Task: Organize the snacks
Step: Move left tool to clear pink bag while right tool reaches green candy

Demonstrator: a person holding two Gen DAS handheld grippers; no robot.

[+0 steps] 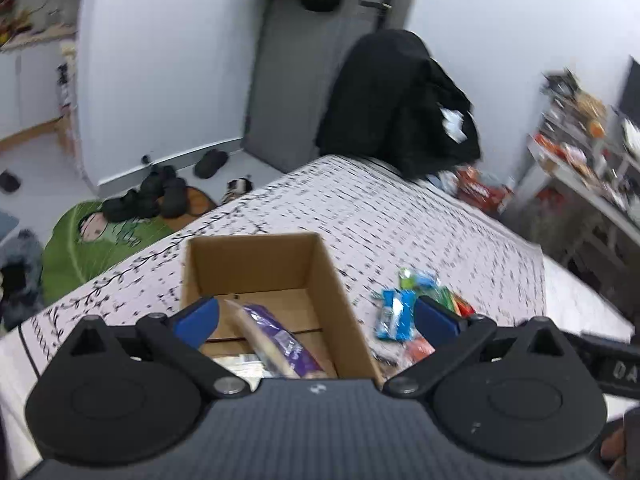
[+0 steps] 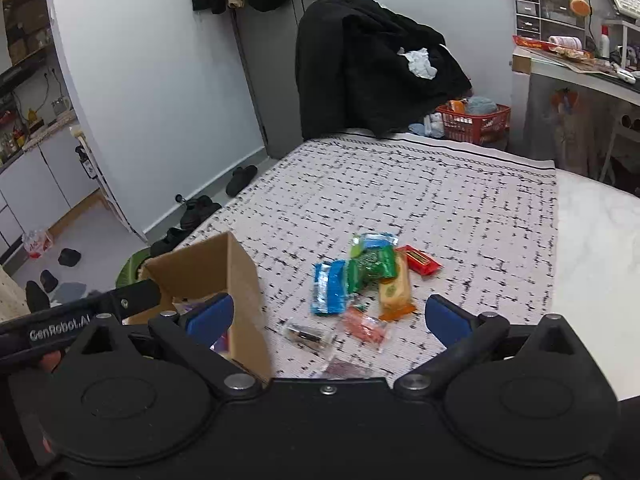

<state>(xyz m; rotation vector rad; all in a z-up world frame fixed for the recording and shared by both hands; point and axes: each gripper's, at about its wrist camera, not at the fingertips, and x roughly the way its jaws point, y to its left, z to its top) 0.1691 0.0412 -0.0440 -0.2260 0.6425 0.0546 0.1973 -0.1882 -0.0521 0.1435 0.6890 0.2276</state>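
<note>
On the patterned bedspread (image 2: pixel 420 184) stands the open cardboard box (image 1: pixel 256 268), a purple packet (image 1: pixel 276 336) lying inside it, the loose snack pile (image 2: pixel 372 280) just to its right, while the left gripper (image 1: pixel 316 316) above it and the right gripper (image 2: pixel 330 312) above the pile both gape released, holding nothing.
</note>
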